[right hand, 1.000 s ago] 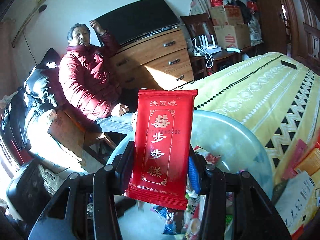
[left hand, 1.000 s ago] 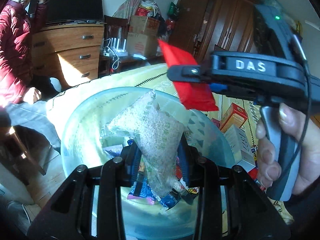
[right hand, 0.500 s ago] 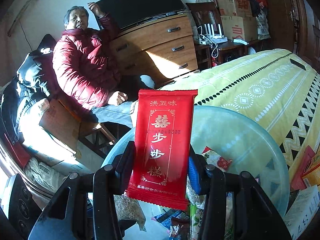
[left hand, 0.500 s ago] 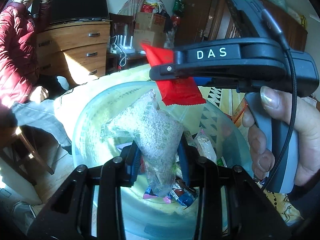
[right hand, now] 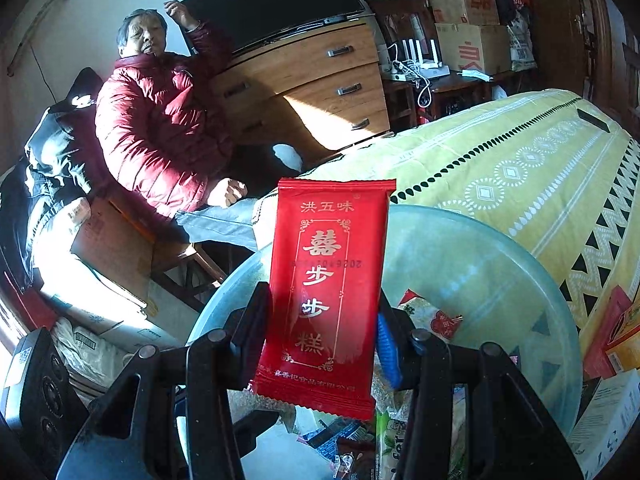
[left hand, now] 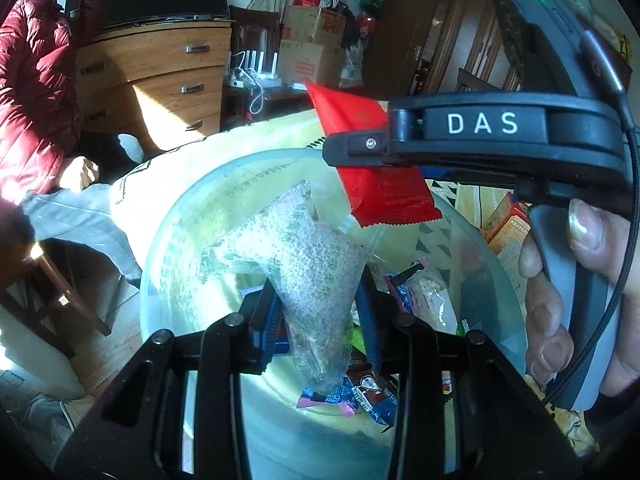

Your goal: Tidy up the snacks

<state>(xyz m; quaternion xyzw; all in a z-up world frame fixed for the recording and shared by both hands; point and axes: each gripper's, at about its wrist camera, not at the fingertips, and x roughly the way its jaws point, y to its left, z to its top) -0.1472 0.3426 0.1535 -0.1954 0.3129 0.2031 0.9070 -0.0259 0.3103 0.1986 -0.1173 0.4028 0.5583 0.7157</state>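
My left gripper point(left hand: 318, 312) is shut on a clear speckled snack pouch point(left hand: 304, 264) and holds it over a translucent plastic bowl point(left hand: 176, 248) that has several snack packets point(left hand: 360, 396) inside. My right gripper point(right hand: 322, 320) is shut on a red snack packet point(right hand: 326, 280) with gold characters, held above the same bowl point(right hand: 480, 272). In the left wrist view the right gripper point(left hand: 360, 148) comes in from the right, with the red packet point(left hand: 380, 188) above the bowl's far side.
The bowl sits on a yellow patterned cloth point(right hand: 520, 168). Snack boxes point(left hand: 506, 224) lie to its right. A person in a red jacket point(right hand: 156, 128) sits to the left by a wooden dresser point(right hand: 312, 80). Cardboard boxes point(left hand: 312, 40) stand behind.
The right gripper with the red packet has moved over the bowl, then drifted slightly right. The left gripper keeps the clear pouch steady over the bowl.
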